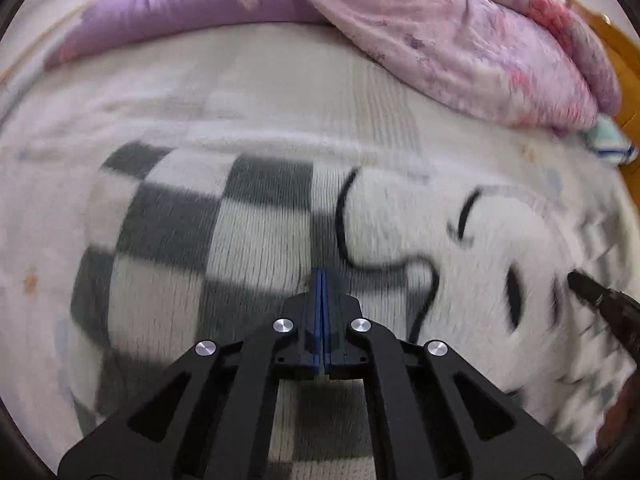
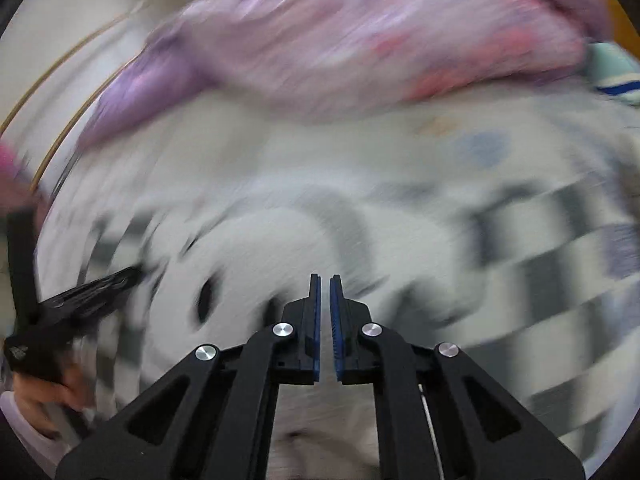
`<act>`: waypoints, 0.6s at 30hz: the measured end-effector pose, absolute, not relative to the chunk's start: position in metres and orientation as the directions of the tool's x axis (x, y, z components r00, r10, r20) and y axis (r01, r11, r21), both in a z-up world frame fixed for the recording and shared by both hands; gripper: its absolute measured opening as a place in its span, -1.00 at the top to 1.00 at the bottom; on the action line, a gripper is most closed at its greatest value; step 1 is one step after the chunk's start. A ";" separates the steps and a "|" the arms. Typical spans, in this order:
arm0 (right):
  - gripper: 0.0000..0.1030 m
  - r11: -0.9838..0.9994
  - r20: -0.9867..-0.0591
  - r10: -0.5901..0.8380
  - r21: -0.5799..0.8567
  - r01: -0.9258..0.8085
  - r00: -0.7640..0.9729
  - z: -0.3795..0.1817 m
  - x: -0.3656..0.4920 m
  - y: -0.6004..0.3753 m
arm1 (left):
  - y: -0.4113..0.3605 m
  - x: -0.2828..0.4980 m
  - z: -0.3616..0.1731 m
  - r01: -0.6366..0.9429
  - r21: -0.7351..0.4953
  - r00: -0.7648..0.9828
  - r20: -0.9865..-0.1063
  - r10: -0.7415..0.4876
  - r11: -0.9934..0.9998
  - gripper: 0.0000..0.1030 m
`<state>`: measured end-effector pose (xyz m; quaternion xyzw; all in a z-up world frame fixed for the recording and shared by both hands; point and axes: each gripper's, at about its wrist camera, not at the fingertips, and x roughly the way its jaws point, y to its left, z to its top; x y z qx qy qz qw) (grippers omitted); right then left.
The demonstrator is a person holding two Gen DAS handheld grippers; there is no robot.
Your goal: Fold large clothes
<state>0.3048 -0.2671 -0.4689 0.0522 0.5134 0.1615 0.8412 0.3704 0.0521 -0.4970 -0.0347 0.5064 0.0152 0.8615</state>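
Left wrist view: the left claw point(image 1: 322, 280) has its blue pads pressed flat together with nothing caught between them. It points steeply down at the checkered garment point(image 1: 248, 248), a fuzzy grey-and-white piece with a cartoon face drawn in black lines, which lies spread on the bed point(image 1: 256, 80) directly under and ahead of the tips. Whether the tips touch the fabric cannot be told. At the right edge of this view the black tip of the right claw point(image 1: 580, 282) comes in low over the face print, near the drawn eye.

Right wrist view, heavily blurred: the right claw point(image 2: 325, 280) shows a narrow slit between its blue pads and no cloth in it; the fingers stand all but closed. The same garment point(image 2: 560, 264) fills the frame beneath it, face print just ahead, checks off to the right. At the left edge the left claw point(image 2: 100, 286) slants in over the cloth, held by a hand point(image 2: 44, 396) with a pale sleeve cuff below.

Beyond the garment, a pink floral quilt point(image 1: 460, 40) is heaped at the far side of the bed, with a purple pillow point(image 1: 180, 12) beside it.
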 end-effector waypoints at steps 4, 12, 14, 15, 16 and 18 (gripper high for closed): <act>1.00 0.967 -0.856 0.177 0.059 -0.248 0.486 -0.473 0.261 -0.295 | 0.093 0.325 -0.496 -0.031 0.052 0.464 -0.884 0.060 0.998 0.96; 0.88 0.971 -0.903 -0.232 -0.191 0.147 0.361 -0.469 0.211 -0.475 | 0.213 0.261 -0.491 -0.272 0.208 0.250 -0.928 0.277 0.940 0.99; 0.88 0.978 -0.917 -0.145 -0.075 0.195 0.373 -0.453 0.211 -0.474 | 0.202 0.250 -0.471 -0.304 0.112 0.300 -0.931 0.207 0.946 0.99; 0.88 0.979 -0.910 -0.089 -0.005 0.204 0.405 -0.443 0.213 -0.464 | 0.181 0.250 -0.462 -0.268 0.126 0.332 -0.918 0.215 0.955 0.99; 0.88 0.982 -0.891 -0.022 0.067 0.179 0.454 -0.430 0.217 -0.442 | 0.158 0.252 -0.455 -0.233 0.099 0.372 -0.910 0.183 0.967 0.99; 0.88 0.980 -0.867 0.080 0.159 0.120 0.491 -0.421 0.220 -0.400 | 0.112 0.260 -0.452 -0.155 -0.051 0.420 -0.907 0.019 0.987 0.98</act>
